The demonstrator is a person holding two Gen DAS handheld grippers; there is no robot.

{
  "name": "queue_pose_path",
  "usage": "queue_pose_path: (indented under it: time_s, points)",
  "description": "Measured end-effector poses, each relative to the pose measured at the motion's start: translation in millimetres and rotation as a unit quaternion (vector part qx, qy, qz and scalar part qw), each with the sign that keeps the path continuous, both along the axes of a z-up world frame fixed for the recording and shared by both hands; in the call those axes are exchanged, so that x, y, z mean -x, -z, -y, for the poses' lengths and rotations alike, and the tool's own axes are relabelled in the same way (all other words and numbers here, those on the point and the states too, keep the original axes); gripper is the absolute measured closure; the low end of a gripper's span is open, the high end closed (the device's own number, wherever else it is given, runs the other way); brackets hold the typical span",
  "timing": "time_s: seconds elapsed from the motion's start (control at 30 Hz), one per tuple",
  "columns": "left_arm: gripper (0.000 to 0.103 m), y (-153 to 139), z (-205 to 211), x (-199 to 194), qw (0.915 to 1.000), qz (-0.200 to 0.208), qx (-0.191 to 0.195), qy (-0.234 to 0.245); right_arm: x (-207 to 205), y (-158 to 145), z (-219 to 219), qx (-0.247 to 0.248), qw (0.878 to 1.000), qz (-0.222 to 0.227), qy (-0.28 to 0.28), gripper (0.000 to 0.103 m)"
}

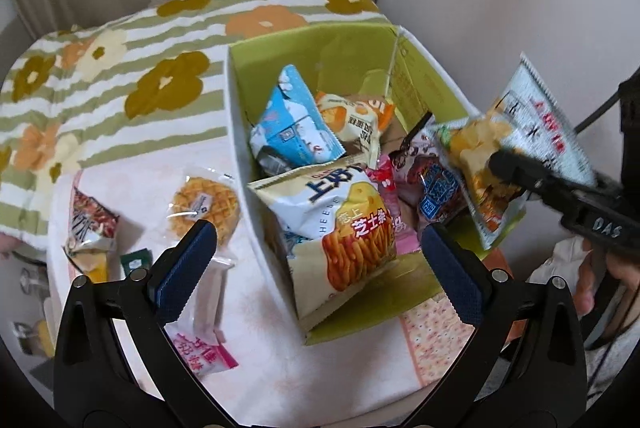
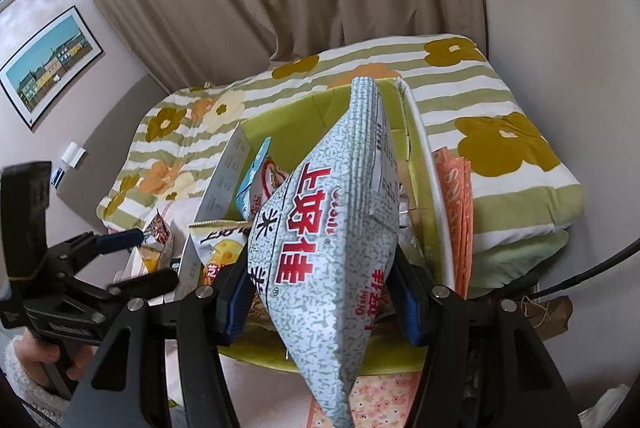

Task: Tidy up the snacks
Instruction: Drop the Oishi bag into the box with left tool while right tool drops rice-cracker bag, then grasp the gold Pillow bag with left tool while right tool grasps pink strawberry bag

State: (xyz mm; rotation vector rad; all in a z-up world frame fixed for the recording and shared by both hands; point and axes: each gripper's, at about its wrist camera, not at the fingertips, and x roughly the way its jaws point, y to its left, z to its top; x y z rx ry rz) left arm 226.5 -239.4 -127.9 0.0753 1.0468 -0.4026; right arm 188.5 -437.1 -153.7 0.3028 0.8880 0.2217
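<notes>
Right hand-held gripper clenched on puffed rice-cracker bag, poised over green box. Bag light, air-filled, slick film, contents brittle: pinch mid-body gently. Left hand-held gripper released, empty, above cheese-stick bag in box.

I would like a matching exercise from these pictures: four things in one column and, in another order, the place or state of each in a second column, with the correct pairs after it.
Things:
1. cheese-stick bag
2. grey-speckled bag
3. round waffle
4. left gripper

Places or states:
A. lies on the pale cloth outside the box
B. open, with nothing between its pads
C. leans inside the green box
D. clamped in the right gripper

Pairs: 1-C, 2-D, 3-A, 4-B
</notes>
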Motion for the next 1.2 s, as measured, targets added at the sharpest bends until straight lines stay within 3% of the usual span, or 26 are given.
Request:
queue_pose_path:
  time_s: [0.13, 0.23, 0.27, 0.33, 0.63, 0.9, 1.2]
  points:
    - [0.001, -3.9, -11.6, 5.0, 0.9999, 0.005, 0.005, -0.011, -1.6, 0.6, -8.8, -0.006, 1.000, 0.005, -0.019, 0.046]
    - [0.001, -5.0, -17.9, 7.9, 0.9998, 0.008, 0.008, -0.019, -1.6, 1.3, -15.8, 0.006, 1.000, 0.014, -0.016, 0.030]
    - [0.001, -5.0, -19.4, 8.7, 0.9997, 0.009, 0.008, -0.020, -0.9, 0.8, -16.9, 0.011, 1.000, 0.021, -0.011, 0.019]
    - [0.001, -4.9, -24.1, 11.1, 0.9996, 0.011, 0.006, -0.024, 2.3, -2.1, -16.4, 0.015, 0.999, 0.039, -0.003, 0.010]
    - [0.001, 4.6, -31.7, 15.6, 0.9990, -0.006, 0.008, -0.044, 16.2, -9.1, -1.7, 0.013, 0.998, 0.060, 0.015, 0.010]
    - [0.001, -0.3, -41.9, 36.2, 0.9975, 0.003, -0.003, -0.070, 18.1, -8.9, -13.2, -0.004, 0.999, 0.049, -0.020, 0.010]
    - [0.001, -3.6, -94.2, 66.8, 0.9918, 0.018, -0.003, -0.126, 27.8, -20.2, -46.5, 0.000, 0.996, 0.070, -0.062, 0.010]
